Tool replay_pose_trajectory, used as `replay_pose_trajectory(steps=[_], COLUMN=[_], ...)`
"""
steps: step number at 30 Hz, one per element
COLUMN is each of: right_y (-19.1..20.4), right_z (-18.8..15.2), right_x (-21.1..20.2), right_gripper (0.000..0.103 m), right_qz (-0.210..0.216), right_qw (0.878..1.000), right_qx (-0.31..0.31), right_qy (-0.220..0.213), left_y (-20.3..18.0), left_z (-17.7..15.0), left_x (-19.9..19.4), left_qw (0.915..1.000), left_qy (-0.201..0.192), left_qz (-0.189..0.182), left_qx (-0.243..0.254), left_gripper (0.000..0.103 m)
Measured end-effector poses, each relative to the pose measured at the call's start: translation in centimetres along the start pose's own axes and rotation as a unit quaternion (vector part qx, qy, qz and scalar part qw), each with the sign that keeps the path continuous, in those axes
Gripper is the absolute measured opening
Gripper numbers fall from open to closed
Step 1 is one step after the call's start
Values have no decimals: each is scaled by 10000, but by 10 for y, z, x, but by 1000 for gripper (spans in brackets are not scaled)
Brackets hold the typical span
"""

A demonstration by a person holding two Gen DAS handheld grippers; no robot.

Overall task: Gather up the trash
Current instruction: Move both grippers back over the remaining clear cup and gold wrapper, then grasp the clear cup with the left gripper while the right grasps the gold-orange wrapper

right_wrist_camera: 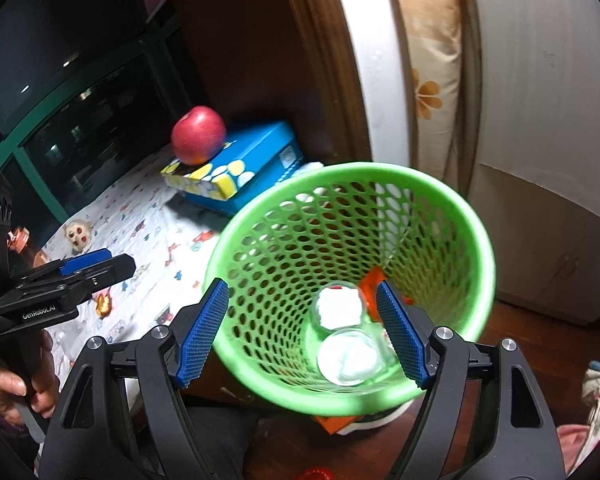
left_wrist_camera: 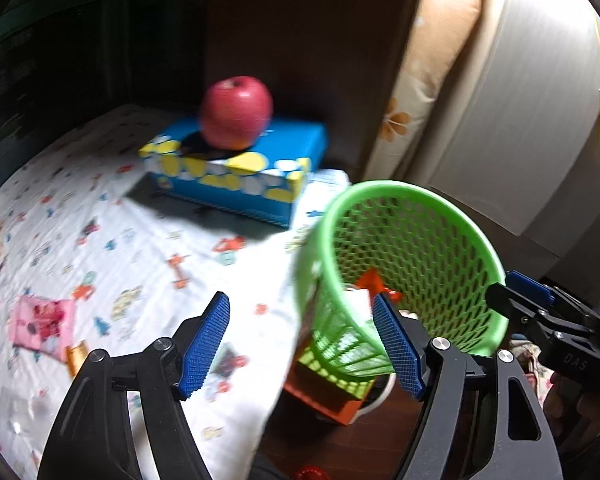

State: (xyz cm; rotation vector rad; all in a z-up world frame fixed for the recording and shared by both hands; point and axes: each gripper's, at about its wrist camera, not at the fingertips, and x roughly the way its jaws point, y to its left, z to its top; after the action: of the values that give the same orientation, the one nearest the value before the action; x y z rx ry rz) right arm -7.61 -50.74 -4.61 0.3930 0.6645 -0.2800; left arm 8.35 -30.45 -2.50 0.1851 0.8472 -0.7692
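Left wrist view: a pink wrapper (left_wrist_camera: 40,326) is seen on the bedsheet (left_wrist_camera: 140,240) at nine o'clock of the left gripper (left_wrist_camera: 300,344), whose jaws are spread, empty. The right gripper (right_wrist_camera: 302,332), also spread, is held over the basket (right_wrist_camera: 440,200), farther off.

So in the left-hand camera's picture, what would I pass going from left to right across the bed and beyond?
Pink wrapper → red apple sitting on the blue tissue box → green mesh basket → the other gripper at the basket's right rim.
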Motion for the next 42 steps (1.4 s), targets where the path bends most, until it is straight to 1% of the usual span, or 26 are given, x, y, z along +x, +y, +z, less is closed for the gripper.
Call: replay_pose_trajectory(steps=[2,3,9,13,17,19,21,22,26,30,35,40,42], right_y=[14,20,61,91,119,132,145,150,171,190,212,234,242], right_z=[0,0,-2,-3,-5,-7,-9,-9,-11,-15,-22,-30,-32], right_x=[5,7,23,34,43,46,49,52,61,69,83,97,102], right_gripper=[76,76,77,77,77,78,78,78,78,78,78,78,78], right_qz=[102,138,410,620,796,877,950,978,1089,1181,1299,1377,1404], right_qw=[9999,9998,9981,9957,9926,9911,9894,9887,9856,9824,9775,9719,9700], right_qx=[-98,-143,-417,-622,-822,-903,-994,-1027,-1155,-1274,-1416,-1615,-1669], right_qy=[47,63,215,309,395,438,474,494,587,690,865,1019,1073], left_y=[21,31,97,142,186,206,222,232,261,282,296,306,309], left_z=[-6,-9,-28,-44,-62,-73,-81,-87,-105,-122,-134,-143,-145], left_x=[-9,-13,-39,-56,-71,-78,-83,-85,-86,-82,-72,-66,-63], left_qw=[9997,9993,9935,9854,9748,9690,9640,9611,9539,9486,9460,9447,9445], left_qy=[-56,-72,-139,-190,-200,-183,-157,-133,-3,127,247,254,255], left_qz=[186,284,834,1279,1646,1834,1956,2015,2113,2045,1940,1756,1692], left_qx=[-156,-234,-760,-1105,-1495,-1646,-1793,-1884,-2133,-2412,-2584,-2759,-2804], left_gripper=[74,77,78,79,80,82,86,86,86,86,86,86,84])
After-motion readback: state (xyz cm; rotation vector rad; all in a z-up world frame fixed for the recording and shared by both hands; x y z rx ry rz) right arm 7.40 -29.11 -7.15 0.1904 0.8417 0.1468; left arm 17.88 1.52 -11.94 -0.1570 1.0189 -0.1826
